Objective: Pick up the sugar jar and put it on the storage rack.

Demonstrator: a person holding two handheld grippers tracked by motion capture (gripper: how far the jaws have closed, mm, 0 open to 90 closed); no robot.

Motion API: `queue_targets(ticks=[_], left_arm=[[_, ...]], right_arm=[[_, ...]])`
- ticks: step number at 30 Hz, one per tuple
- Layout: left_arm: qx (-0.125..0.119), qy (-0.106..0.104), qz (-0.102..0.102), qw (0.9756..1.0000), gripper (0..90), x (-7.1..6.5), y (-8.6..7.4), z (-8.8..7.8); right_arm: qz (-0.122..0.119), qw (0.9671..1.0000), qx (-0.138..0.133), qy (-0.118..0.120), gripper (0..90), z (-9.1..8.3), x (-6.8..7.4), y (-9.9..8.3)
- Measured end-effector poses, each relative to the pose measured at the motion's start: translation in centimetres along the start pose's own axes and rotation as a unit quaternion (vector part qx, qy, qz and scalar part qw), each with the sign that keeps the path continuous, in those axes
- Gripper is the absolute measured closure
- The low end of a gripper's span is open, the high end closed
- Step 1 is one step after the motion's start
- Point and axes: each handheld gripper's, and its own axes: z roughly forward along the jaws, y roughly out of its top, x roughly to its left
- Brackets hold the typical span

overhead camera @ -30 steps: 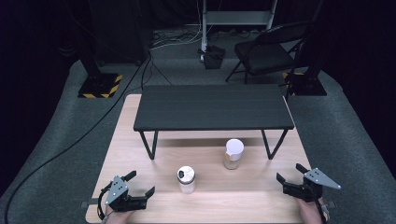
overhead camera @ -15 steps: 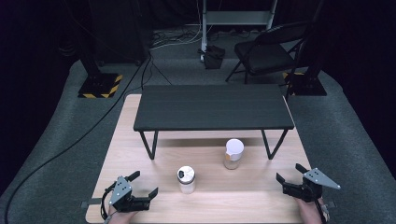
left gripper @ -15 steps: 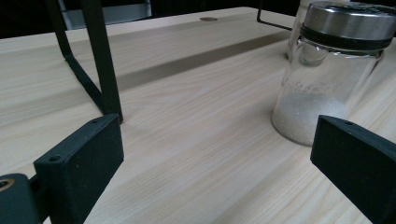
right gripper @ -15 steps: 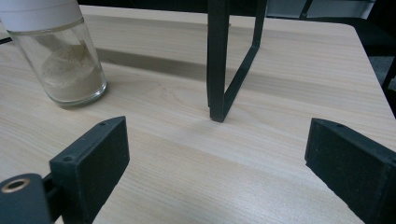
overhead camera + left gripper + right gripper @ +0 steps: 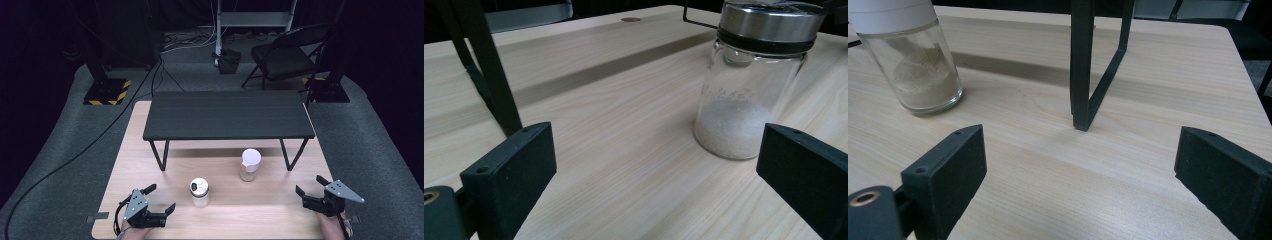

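Resting low at the bottom left of the high view, the left gripper [image 5: 159, 198] is held wide open w/ nothing between its jaws. It is pointed toward the glass jar [image 5: 199, 192], which stands upright near the bottom middle of the frame, just right of that gripper but not touched by it. In the left gripper view the glass jar [image 5: 751, 85] is seen at the upper right, w/ a shiny metal lid and white grains in the bottom part. It is set beyond the jaws, closer to the right-hand one, w/ bare wood between.

At the bottom right of the high view, the right gripper [image 5: 310, 186] is also held wide open and nothing is gripped. A second jar [image 5: 249, 164] w/ a white cap is stood a bit right of the frame's middle, well apart from that gripper. In the right gripper view this second jar [image 5: 913, 62] is seen at the upper left, w/ pale tan powder inside; a black leg [image 5: 1083, 65] of the small dark table [image 5: 227, 115] is seen at top middle.

Both jars are stood on the light wooden tabletop [image 5: 280, 210], in front of the small dark table. A black chair [image 5: 292, 52] is seen at the upper right, on the grey floor.
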Motion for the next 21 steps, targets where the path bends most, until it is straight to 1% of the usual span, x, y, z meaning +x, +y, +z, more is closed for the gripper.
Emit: queue_targets(ticks=[13, 21], left_arm=[[0.005, -0.013, 0.0, 0.9999, 2.4, -0.1, 0.3, 0.7], [0.01, -0.023, 0.005, 0.9997, 2.4, -0.3, 0.6, 1.3]], right_arm=[[-0.003, 1.0, 0.001, 0.001, 5.8, 0.1, 0.1, 0.0], [-0.004, 1.0, 0.001, 0.001, 5.9, 0.1, 0.1, 0.1]])
